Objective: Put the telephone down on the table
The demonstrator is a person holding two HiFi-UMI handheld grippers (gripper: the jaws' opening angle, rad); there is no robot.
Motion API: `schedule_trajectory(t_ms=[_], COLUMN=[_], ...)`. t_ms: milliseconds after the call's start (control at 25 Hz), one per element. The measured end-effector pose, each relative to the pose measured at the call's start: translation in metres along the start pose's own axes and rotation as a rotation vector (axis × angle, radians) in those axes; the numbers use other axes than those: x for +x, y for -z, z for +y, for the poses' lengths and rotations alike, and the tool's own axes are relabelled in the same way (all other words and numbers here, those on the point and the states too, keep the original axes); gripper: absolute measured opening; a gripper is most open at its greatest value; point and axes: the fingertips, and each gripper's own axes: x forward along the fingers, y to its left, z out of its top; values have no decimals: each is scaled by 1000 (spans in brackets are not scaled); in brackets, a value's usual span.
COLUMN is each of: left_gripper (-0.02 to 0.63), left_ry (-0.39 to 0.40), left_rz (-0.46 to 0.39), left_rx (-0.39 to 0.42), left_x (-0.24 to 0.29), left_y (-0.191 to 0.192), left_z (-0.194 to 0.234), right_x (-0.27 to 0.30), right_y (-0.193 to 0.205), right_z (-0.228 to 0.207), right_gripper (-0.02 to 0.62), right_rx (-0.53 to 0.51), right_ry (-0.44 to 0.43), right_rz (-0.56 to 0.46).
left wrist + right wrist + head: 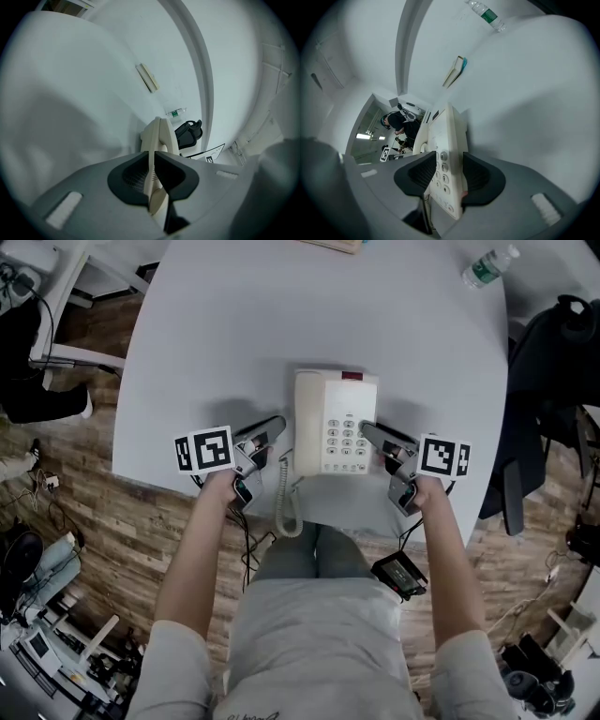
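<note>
I'm working in what looks like an office or lab: a pale round worktop (pixel 187 352), wood-plank floor (pixel 122 531), a dark jacket over a chair (pixel 544 381), loose cables (pixel 47 486) and electronic gear (pixel 42 643) round the edges.

The table (pixel 187 352) lay bare over most of its top, with wide passage left of the telephone (pixel 335 423), beyond it and to its right. The telephone filled the near middle. The left gripper (pixel 275 430) was clamped on its left edge and the right gripper (pixel 368 431) on its right edge, so neither flank was free. Its coiled cord (pixel 286 498) hung over the near rim between the person's arms. A bottle (pixel 488 266) lay at the far right corner and what seemed a book (pixel 333 245) at the far rim — both well apart from the telephone.
</note>
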Motion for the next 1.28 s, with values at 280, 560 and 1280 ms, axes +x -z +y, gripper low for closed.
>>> schedule_trajectory(t_ms=[280, 560, 1280], left_gripper=[14, 13, 12], left_ry=[-14, -30, -120], left_rz=[3, -2, 14], left_rx=[39, 77, 425], left_x=[-8, -22, -51], left_y=[5, 8, 51], left_z=[-9, -18, -85], right_x=[-7, -17, -59], right_y=[-2, -1, 34], right_z=[3, 14, 68], right_gripper=[125, 12, 6], right_rx=[-64, -100, -361], right_ry=[47, 41, 40], right_rz=[-17, -22, 14])
